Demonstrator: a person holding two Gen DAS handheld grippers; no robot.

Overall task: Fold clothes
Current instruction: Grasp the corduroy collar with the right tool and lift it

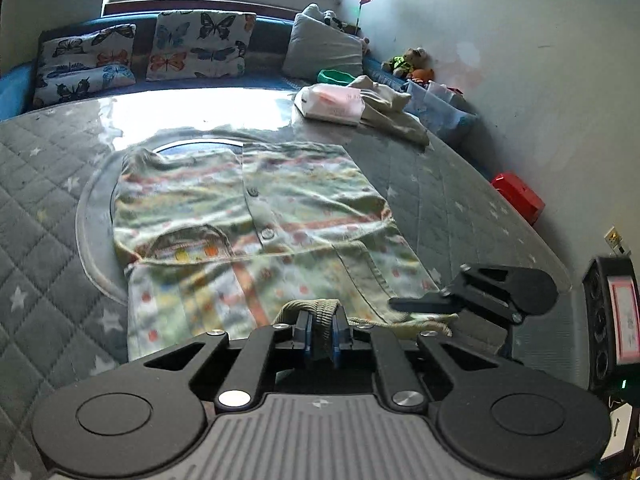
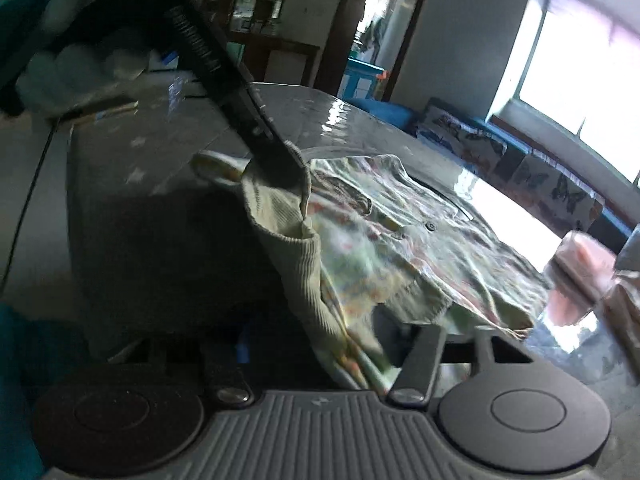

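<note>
The left claw (image 1: 322, 334) sits low at the near edge of the bed (image 1: 48, 184), its blue-padded fingers (image 1: 305, 330) pinched together on the ribbed beige hem of the shirt (image 1: 256, 216). The right claw (image 1: 416, 304) reaches in from the right beside it, tilted, with its flat black fingers over the same hem; in the right wrist view the cloth drapes across its fingers, and whether they are closed on the fabric cannot be told.

The shirt is a thin, crinkled button-front garment, pale green with orange and yellow print, a chest pocket and a ribbed collar band. It lies mostly flat on the grey quilted, star-stitched cover, its near end lifted.

Bare quilt lies open to the left and right of the shirt. At the far right sit a wipes pack (image 1: 332, 102) and a crumpled beige cloth (image 1: 394, 108); butterfly cushions (image 1: 200, 46) line the far edge.
</note>
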